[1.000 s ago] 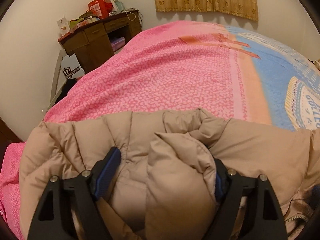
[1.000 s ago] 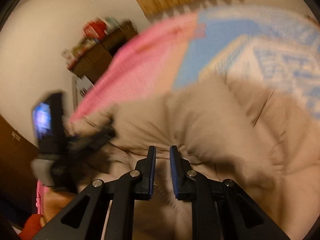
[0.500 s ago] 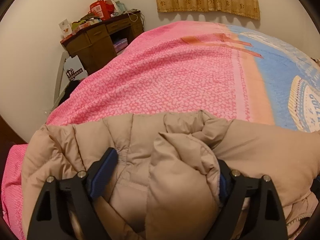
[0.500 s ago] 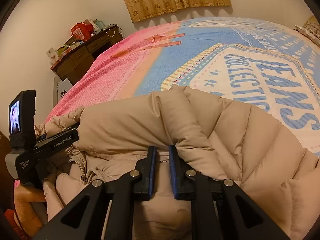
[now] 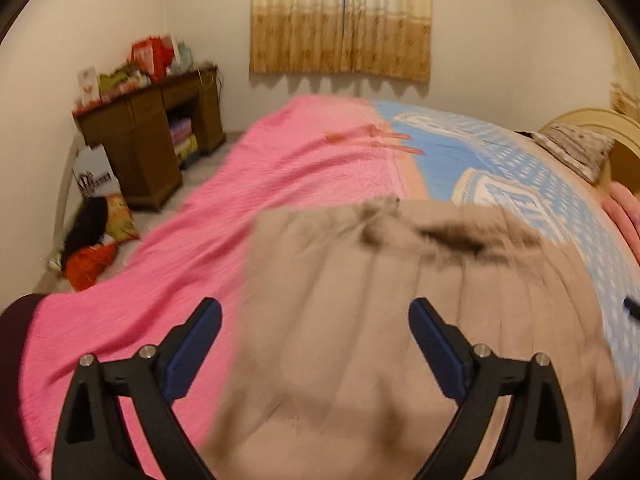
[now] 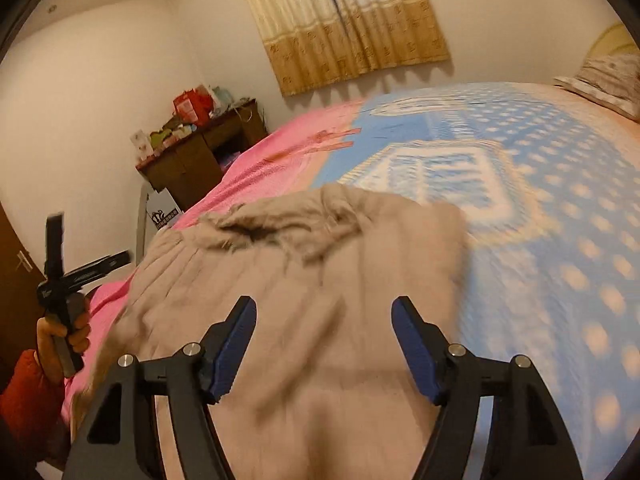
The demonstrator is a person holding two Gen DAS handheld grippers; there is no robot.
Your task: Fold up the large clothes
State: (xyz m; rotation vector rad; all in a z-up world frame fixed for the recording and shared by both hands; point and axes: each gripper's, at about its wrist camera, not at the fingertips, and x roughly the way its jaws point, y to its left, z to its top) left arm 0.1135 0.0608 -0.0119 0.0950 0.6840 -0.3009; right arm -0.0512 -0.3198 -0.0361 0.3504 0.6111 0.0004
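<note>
A beige puffer jacket lies folded on the bed, its fur-trimmed hood at the far end; it also shows in the right wrist view. My left gripper is open and empty above the jacket's near left part. My right gripper is open and empty above the jacket's near part. The left hand-held gripper shows at the left of the right wrist view. Both views are motion-blurred.
The bed cover is pink on the left and blue patterned on the right. A brown desk with clutter stands by the far left wall. Bags lie on the floor. A pillow and headboard are at the right.
Both grippers have let go of the jacket and opened. Both have lifted and pulled back. The jacket now lies flat on the bed.
</note>
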